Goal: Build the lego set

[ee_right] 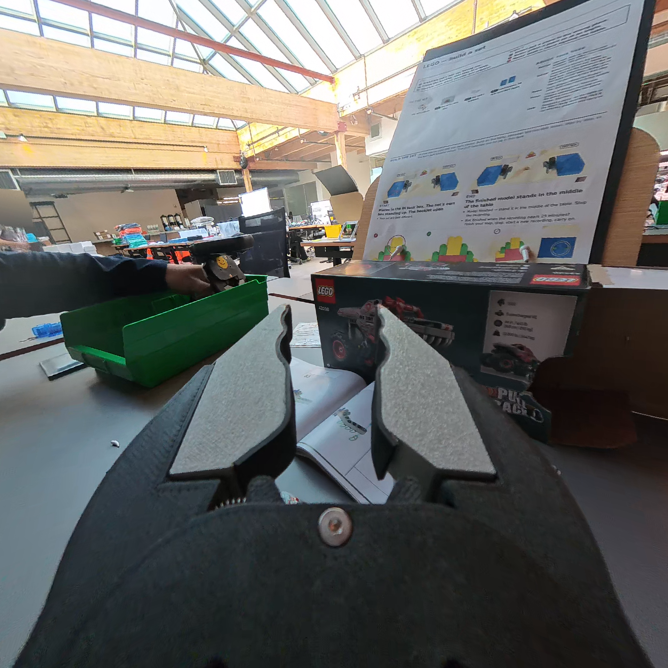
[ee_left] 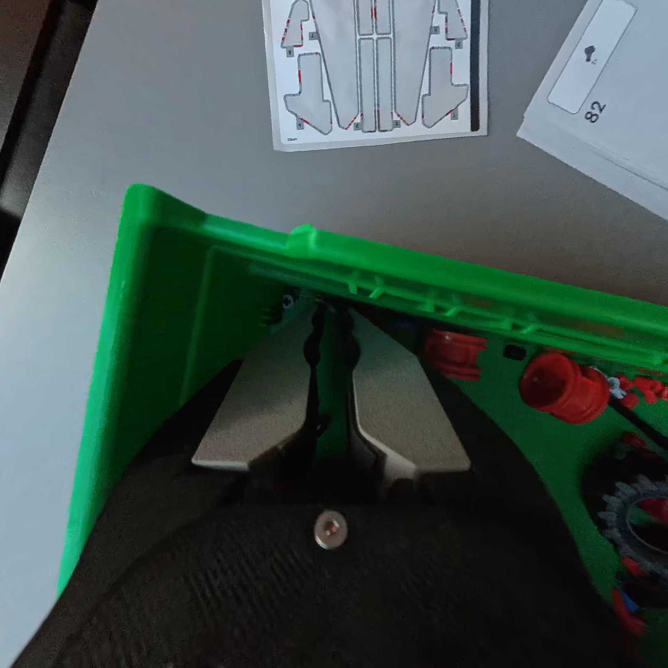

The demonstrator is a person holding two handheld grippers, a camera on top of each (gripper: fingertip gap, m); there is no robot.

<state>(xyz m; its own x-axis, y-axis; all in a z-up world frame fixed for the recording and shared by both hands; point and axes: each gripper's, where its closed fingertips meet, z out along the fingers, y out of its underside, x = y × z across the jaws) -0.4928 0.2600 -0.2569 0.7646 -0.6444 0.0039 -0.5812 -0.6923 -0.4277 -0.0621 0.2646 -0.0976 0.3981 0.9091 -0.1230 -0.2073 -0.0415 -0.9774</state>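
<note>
My left gripper [ee_left: 330, 316] reaches down into a green bin [ee_left: 397, 260], its tips at the far wall near the corner. The fingers stand close together with a narrow gap; the tips are blurred, so I cannot tell whether they hold anything. Two red wheel hubs [ee_left: 453, 352] [ee_left: 564, 388] and a grey gear [ee_left: 636, 520] lie in the bin to the right. My right gripper [ee_right: 332, 314] is open and empty above the table, pointing at the set's box [ee_right: 452, 325] and the open booklet [ee_right: 336, 415]. The right wrist view shows the left gripper [ee_right: 220, 278], held by a hand, inside the bin [ee_right: 162, 339].
A sticker sheet [ee_left: 376, 72] and the booklet page [ee_left: 596, 90] lie on the grey table beyond the bin. An instruction board [ee_right: 506, 144] stands behind the box. A brown cardboard piece [ee_right: 614, 361] is at right. A small blue part [ee_right: 47, 329] and a white bit [ee_right: 115, 442] lie at left. The grippers' ends are close to 45 cm from one another.
</note>
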